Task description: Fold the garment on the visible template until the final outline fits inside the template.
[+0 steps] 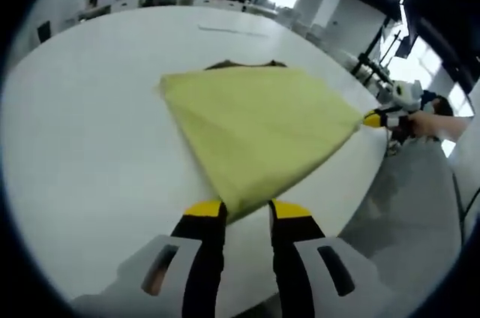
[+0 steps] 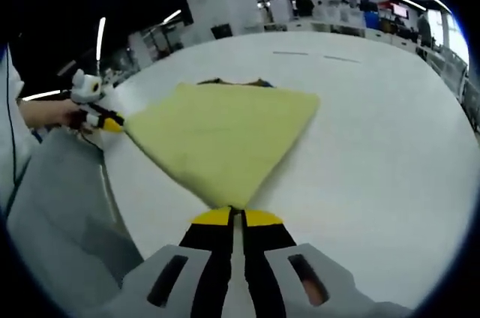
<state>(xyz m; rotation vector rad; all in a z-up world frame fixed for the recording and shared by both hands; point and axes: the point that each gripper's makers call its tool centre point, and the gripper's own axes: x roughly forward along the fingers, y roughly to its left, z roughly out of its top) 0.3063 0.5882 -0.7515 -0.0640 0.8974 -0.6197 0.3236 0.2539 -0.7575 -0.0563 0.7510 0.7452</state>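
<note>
A yellow-green garment (image 1: 259, 127) lies folded into a flat panel on the white round table (image 1: 90, 123). Its near edge is drawn taut between two corners. In the left gripper view my left gripper (image 1: 246, 211) holds the near corner between its yellow-tipped jaws. My right gripper (image 1: 379, 118) pinches the far right corner, with a hand behind it. The right gripper view has the garment (image 2: 221, 134) running from my right gripper (image 2: 234, 217), shut on its near corner, to my left gripper (image 2: 109, 124) at the left corner. A dark strip (image 1: 247, 64) peeks out past the garment's far edge.
The table edge (image 1: 360, 183) curves close to both held corners, with grey floor (image 1: 420, 213) beyond it. A person's sleeve (image 2: 11, 130) is at the left of the right gripper view. Office desks and ceiling lights lie far behind the table.
</note>
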